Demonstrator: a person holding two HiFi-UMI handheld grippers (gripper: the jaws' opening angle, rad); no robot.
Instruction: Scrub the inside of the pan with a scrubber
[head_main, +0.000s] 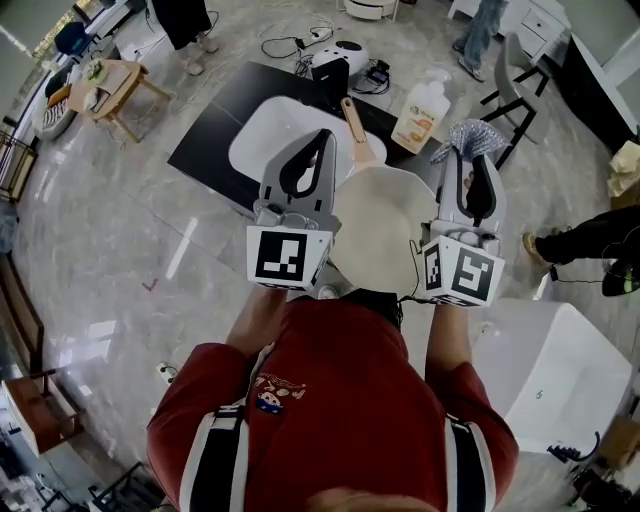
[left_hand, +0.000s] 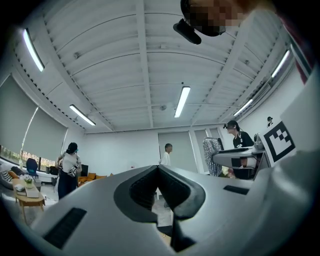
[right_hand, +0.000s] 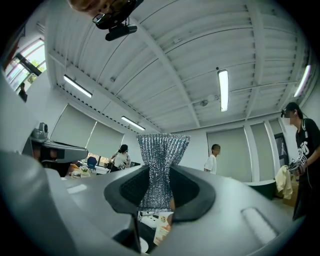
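A cream pan with a wooden handle lies below and between my two grippers in the head view. Both grippers are raised and tilted upward, so their own views show the ceiling and no pan. My left gripper hangs over the pan's left rim, its jaws together with nothing between them. My right gripper is above the pan's right side, shut on a silvery mesh scrubber that fans out past the fingertips.
The pan rests by a white basin on a black table. A soap bottle stands at the back right. A white tub sits at the right, a chair beyond the table. People stand around the room.
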